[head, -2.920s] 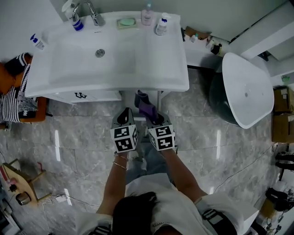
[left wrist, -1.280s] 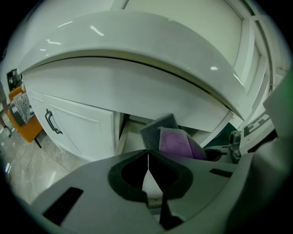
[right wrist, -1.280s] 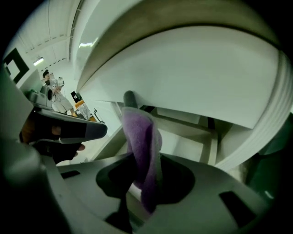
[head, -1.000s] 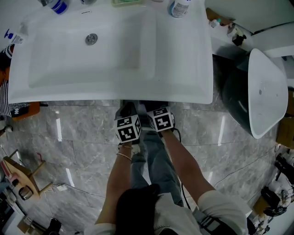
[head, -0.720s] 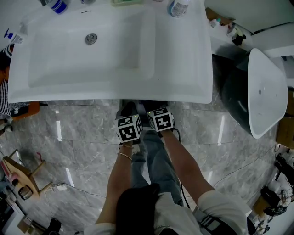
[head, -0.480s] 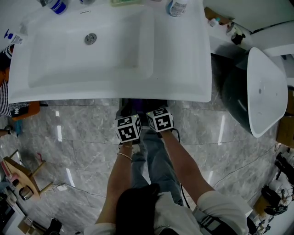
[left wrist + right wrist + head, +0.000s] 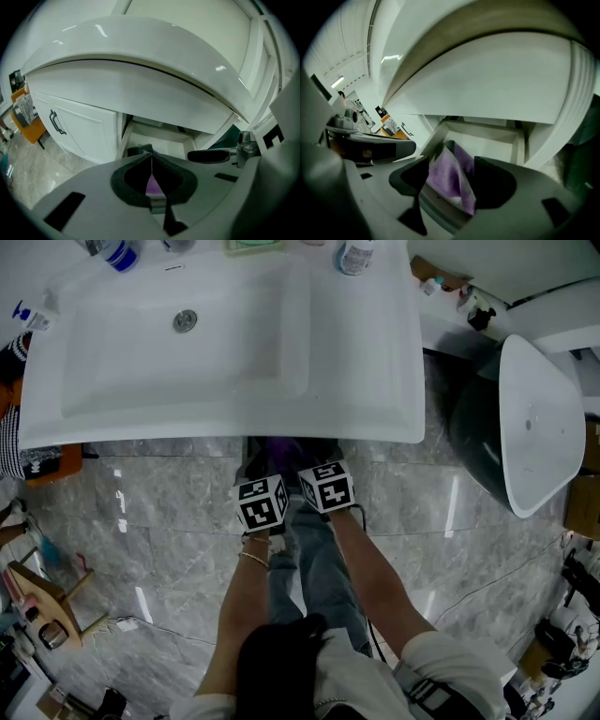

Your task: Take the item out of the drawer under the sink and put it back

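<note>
The right tool (image 7: 452, 161) stands released: its jaws have just been opening and are now wide apart, with the purple cloth (image 7: 446, 180) lying bunched between them and neither pad visibly pressing on it. The cloth sits at the near edge of the open white drawer (image 7: 487, 138), whose pale inside shows just beyond it, under the overhang of the sink. Just beside it, the left tool (image 7: 151, 152) is clenched, its two jaws meeting along a thin seam; a sliver of purple shows through the gap behind the tips, but whether any cloth is pinched there cannot be told. Past the left tool's tips is the same open drawer (image 7: 161, 140), and to its left a closed white cabinet door (image 7: 79, 131) with a dark handle (image 7: 55, 123). From the head view, the two marker cubes (image 7: 261, 503) (image 7: 326, 487) sit side by side at the sink's front edge, with a bit of purple cloth (image 7: 281, 450) in the shadow under it. The broad white sink (image 7: 356, 352) spans above, bottles (image 7: 355, 255) along its back rim, and grey marble floor (image 7: 141, 521) lies around the person's forearms.
</note>
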Demonstrator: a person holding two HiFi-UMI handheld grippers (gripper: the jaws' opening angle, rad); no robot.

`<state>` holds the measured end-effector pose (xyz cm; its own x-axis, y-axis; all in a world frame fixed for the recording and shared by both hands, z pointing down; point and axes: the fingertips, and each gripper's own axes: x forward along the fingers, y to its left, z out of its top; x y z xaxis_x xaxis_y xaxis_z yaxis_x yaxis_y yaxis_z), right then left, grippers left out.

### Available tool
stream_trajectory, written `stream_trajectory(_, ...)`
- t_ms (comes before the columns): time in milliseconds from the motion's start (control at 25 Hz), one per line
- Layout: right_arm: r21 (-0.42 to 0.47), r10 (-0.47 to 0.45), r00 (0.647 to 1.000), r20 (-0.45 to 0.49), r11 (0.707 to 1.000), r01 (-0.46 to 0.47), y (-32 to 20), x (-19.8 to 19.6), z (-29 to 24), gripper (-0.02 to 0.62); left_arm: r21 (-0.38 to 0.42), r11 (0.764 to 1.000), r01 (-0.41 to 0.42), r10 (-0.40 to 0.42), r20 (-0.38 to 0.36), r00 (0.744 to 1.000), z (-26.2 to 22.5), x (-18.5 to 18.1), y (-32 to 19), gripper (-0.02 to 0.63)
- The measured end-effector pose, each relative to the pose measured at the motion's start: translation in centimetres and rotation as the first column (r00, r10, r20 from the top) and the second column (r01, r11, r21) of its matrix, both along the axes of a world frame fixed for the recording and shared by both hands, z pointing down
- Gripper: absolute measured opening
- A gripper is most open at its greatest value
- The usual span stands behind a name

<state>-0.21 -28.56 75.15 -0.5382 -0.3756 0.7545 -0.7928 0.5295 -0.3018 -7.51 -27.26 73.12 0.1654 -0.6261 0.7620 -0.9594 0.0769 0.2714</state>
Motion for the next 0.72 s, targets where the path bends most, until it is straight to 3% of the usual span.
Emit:
stream_trajectory(360, 0.093, -0.005, 0.999, 0.053, 0.996, 0.000, 1.6, 0.1, -5.6, 0.293, 0.087, 0.996, -0.011, 0.012, -0.012, 1.000, -4.6, 0.5, 0.7, 0.008)
stream_trajectory(720, 0.182, 0.056, 0.993, 0.104, 0.980, -0.075, 3.4, -0.4, -13.2, 0.272, 0.196, 0.980, -0.037, 0.042, -0.024, 0.999, -10.9, 0.4, 3.2, 0.009)
